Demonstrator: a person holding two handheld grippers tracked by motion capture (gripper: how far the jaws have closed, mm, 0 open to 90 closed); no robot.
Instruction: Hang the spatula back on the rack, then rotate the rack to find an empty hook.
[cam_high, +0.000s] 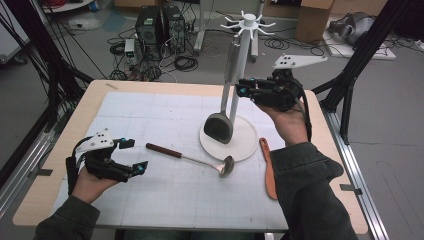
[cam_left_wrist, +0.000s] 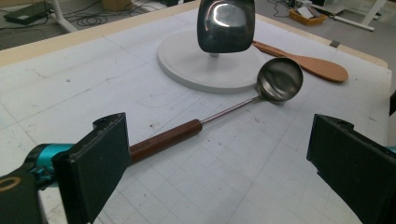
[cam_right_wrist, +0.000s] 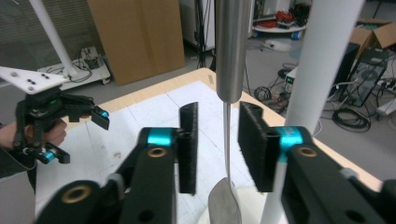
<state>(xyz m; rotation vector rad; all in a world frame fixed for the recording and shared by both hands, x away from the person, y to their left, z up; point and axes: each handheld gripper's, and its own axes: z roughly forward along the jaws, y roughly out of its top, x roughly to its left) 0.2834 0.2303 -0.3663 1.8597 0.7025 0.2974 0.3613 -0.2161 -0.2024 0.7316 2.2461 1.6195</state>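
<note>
A steel turner (cam_high: 218, 127) hangs from the white rack (cam_high: 239, 100), its dark head low over the rack's round base (cam_high: 245, 145). My right gripper (cam_high: 241, 87) is raised beside the pole. In the right gripper view its jaws (cam_right_wrist: 217, 140) stand a little apart around the turner's thin shaft (cam_right_wrist: 226, 140), with a gap on each side. My left gripper (cam_high: 136, 155) rests low at the table's left, wide open and holding nothing. In front of it lies a ladle (cam_left_wrist: 275, 81) with a brown handle (cam_left_wrist: 163, 140), clear of both pads.
A wooden spatula (cam_high: 269, 170) lies right of the base, next to my right sleeve. The rack's top carries several empty hooks (cam_high: 248, 21). A white gridded mat (cam_high: 150, 115) covers the table. Computers, cables and boxes sit on the floor beyond.
</note>
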